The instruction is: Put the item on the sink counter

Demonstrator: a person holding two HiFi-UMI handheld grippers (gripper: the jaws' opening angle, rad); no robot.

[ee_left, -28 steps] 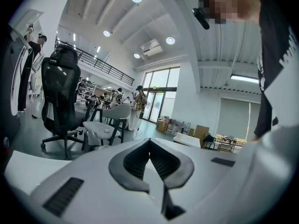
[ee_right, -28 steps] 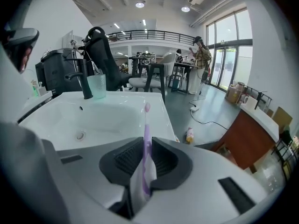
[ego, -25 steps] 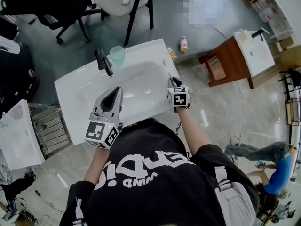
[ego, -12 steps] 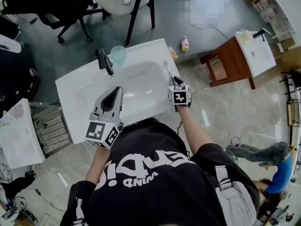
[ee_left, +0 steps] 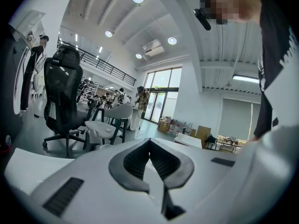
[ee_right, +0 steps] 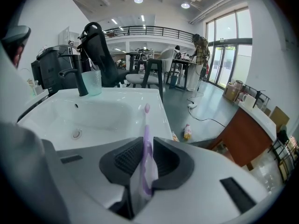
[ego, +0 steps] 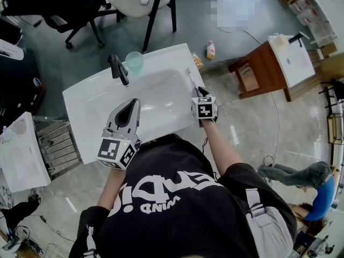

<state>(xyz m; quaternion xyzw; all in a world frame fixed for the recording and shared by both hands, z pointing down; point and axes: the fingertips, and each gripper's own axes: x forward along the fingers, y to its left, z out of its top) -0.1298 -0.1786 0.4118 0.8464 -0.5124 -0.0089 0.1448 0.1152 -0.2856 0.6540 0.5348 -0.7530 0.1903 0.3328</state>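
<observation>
Head view: right gripper [ego: 198, 91], toothbrush [ego: 191, 77] unchanged

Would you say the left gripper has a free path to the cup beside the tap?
Probably yes: the left gripper is empty over the basin, though the tap stands close beside the cup.

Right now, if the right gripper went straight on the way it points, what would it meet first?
Probably the right rim of the sink counter; the toothbrush it holds would touch first.

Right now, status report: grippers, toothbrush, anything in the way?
Left gripper shut, empty. Right gripper shut on purple toothbrush, head over sink counter's right rim. Faucet and cup at far rim, not in the way.
</observation>
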